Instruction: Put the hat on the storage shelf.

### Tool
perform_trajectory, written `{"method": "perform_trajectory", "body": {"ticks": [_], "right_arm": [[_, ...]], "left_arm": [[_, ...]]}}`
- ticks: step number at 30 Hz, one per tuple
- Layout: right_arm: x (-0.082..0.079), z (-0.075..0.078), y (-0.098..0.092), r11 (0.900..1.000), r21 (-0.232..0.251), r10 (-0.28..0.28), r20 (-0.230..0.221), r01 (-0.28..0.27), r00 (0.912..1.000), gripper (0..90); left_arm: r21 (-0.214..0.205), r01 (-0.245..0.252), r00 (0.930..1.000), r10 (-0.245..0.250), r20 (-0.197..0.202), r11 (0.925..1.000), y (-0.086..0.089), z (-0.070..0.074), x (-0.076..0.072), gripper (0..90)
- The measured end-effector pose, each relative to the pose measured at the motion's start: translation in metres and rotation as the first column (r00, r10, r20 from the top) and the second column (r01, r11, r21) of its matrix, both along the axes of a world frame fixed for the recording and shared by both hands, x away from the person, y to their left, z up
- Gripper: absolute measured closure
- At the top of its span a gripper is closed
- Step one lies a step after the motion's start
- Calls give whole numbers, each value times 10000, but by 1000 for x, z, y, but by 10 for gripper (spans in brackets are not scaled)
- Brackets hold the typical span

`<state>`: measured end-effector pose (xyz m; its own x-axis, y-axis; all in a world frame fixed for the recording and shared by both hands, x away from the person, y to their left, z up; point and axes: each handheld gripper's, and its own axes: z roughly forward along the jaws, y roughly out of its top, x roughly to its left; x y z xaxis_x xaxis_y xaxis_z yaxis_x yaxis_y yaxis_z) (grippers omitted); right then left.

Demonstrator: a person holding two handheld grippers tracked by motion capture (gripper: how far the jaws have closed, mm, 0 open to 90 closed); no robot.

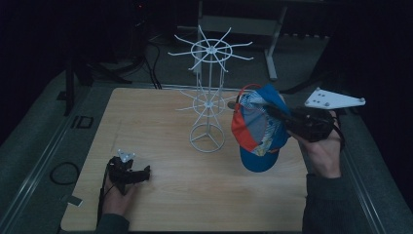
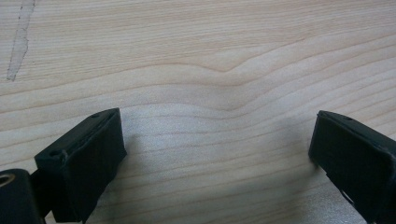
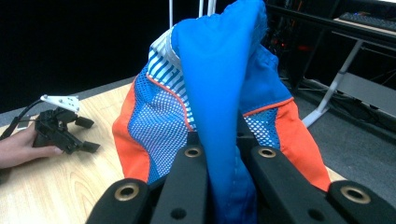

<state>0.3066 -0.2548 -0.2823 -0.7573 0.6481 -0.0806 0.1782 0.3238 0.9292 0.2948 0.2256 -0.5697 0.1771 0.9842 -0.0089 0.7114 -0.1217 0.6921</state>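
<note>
One cap (image 1: 258,127) is in hand here — a blue, orange and mesh-panelled one, held up off the table (image 1: 160,195) to the right of the white wire rack (image 1: 209,87), its crown near the rack's lower ring of prongs. The right gripper (image 1: 272,111) is clamped on a fold of the blue fabric; in the right gripper view the cloth (image 3: 219,116) bunches up between the two black jaws and rises in a soft peak. It looks light and limp, so it droops from wherever it is pinched and the brim hangs lowest. The fabric probably will not slip, but the mesh could snag on a prong tip. A hold on a seam or near the stiffer brim would likely steer it better than loose cloth. The left gripper (image 1: 146,171) rests low on the wood at the near left, jaws spread wide with nothing between them — free to steady the rack if needed.
</note>
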Motion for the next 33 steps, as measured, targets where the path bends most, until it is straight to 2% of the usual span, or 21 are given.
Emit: {"method": "perform_trajectory", "body": {"ticks": [8, 13, 33], "right_arm": [[2, 4, -2, 9999, 113, -15, 159, 13, 9999, 889], [6, 4, -7, 9994, 349, -68, 207, 61, 9998, 889], [8, 20, -4, 9996, 298, -8, 645, -11, 9979, 889]], "left_arm": [[4, 3, 10000, -3, 0, 10000, 0, 0, 0, 39], [13, 21, 10000, -21, -26, 10000, 0, 0, 0, 39], [-8, -1, 10000, 1, 0, 10000, 0, 0, 0, 39]]}}
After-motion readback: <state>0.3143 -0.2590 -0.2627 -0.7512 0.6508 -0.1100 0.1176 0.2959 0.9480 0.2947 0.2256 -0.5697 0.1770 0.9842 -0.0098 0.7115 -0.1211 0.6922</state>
